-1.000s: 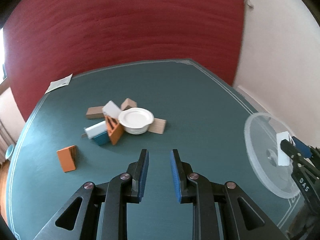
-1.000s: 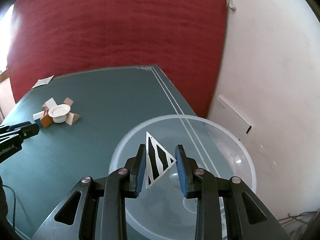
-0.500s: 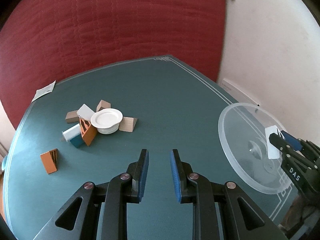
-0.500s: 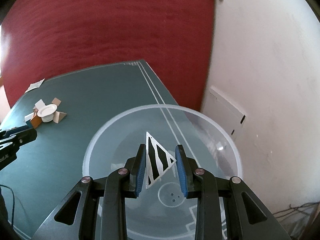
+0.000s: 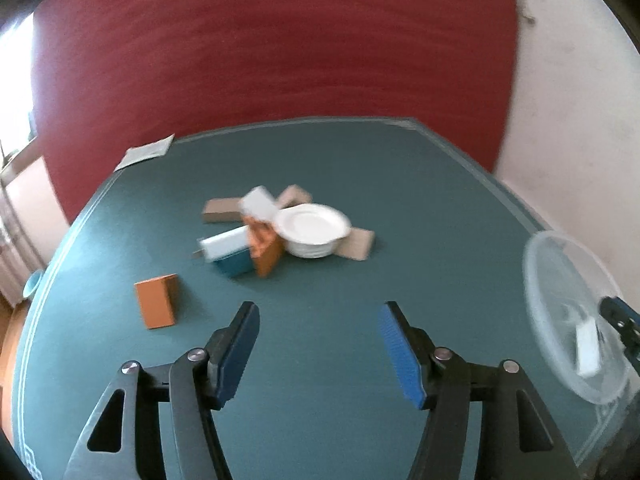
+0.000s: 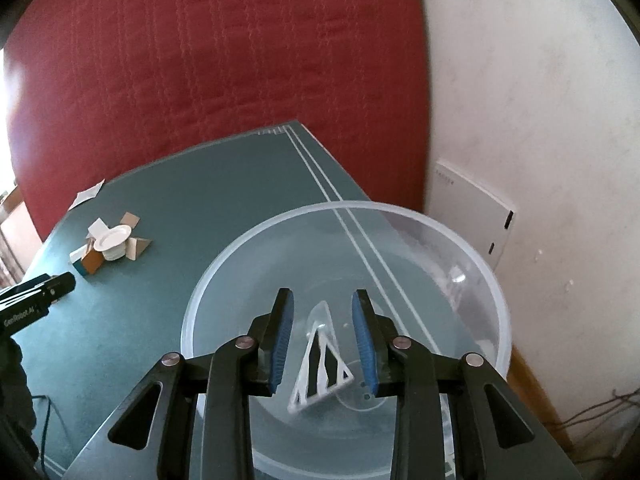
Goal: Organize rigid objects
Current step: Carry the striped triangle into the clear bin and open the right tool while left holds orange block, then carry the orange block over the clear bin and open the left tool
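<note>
Fingers on my right hand, the right fingers (image 6: 280, 332), stand at a narrow gap above the clear round plastic bowl (image 6: 400, 210), which sits at the near right edge of the green counter (image 6: 168, 208). The white-and-black striped triangular block (image 6: 304, 376) hangs tilted between them, over the middle of the bowl. Its right corner sits at the right pad and there is a gap on its left side, so I cannot tell whether the pads truly pinch it or whether it is loose. I judge this to be the drop-off step for that block. The left fingers (image 5: 400, 352) are opening, with nothing between them. They point across the counter at the pile round the white ceramic dish (image 5: 314, 226), with the lone orange rectangular block (image 5: 156, 300) lying apart and nearer to me. Next I think the right hand must leave the striped block clear in the bowl and lift away without catching the rim. The left hand needs to pick one piece, probably the orange block, and line up squarely across its narrow sides.
</note>
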A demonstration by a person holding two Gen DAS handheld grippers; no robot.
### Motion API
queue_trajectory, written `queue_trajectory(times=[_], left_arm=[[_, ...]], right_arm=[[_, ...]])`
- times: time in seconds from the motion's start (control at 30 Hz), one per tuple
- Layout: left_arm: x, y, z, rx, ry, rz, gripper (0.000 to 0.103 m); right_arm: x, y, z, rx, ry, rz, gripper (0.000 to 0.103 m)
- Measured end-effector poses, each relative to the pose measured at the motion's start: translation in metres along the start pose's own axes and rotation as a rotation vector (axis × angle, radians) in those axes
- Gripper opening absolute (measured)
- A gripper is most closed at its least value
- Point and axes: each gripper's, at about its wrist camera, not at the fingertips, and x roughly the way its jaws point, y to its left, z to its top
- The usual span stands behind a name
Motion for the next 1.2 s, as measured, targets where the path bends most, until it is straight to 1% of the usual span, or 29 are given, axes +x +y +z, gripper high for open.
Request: queue_trajectory(times=[0.23, 0.37, 0.63, 0.73, 0.83, 0.87, 0.93, 0.97, 1.0, 1.1, 1.2], left_arm=[[0.019, 0.063, 0.0, -0.131, 0.018, 0.137, 0.066], [0.029, 0.086, 0.0, -0.171, 0.033, 0.187, 0.066], [0.049, 0.102, -0.002, -0.185, 0.066, 0.239, 0.066], [0.056, 0.108, -0.002, -0.2, 0.089, 0.242, 0.066], [0.064, 0.115, -0.002, -0.234, 0.123, 0.222, 0.065], [0.064, 0.116, -0.001, -0.236, 0.117, 0.22, 0.062], [0.063, 0.113, 0.0, -0.225, 0.113, 0.213, 0.052], [0.063, 0.112, 0.0, -0.217, 0.109, 0.209, 0.04], [0.062, 0.109, 0.001, -0.206, 0.106, 0.206, 0.031], [0.061, 0.101, 0.001, -0.186, 0.107, 0.201, 0.031], [0.057, 0.092, 0.001, -0.177, 0.113, 0.176, 0.031]], right_arm=[[0.0, 0.003, -0.003, -0.009, -0.003, 0.003, 0.032], [-0.001, 0.003, -0.004, -0.002, -0.006, 0.006, 0.032], [0.0, 0.006, -0.006, -0.011, 0.002, 0.014, 0.032], [0.001, 0.007, -0.007, -0.012, 0.008, 0.016, 0.032], [0.002, 0.008, -0.007, -0.013, 0.014, 0.019, 0.032], [0.002, 0.008, -0.007, -0.013, 0.015, 0.02, 0.032], [0.002, 0.008, -0.008, -0.014, 0.017, 0.022, 0.032], [0.002, 0.008, -0.008, -0.016, 0.018, 0.023, 0.032], [0.002, 0.008, -0.009, -0.016, 0.019, 0.022, 0.032], [0.002, 0.008, -0.009, -0.018, 0.018, 0.023, 0.032], [0.002, 0.008, -0.009, -0.016, 0.018, 0.02, 0.032]])
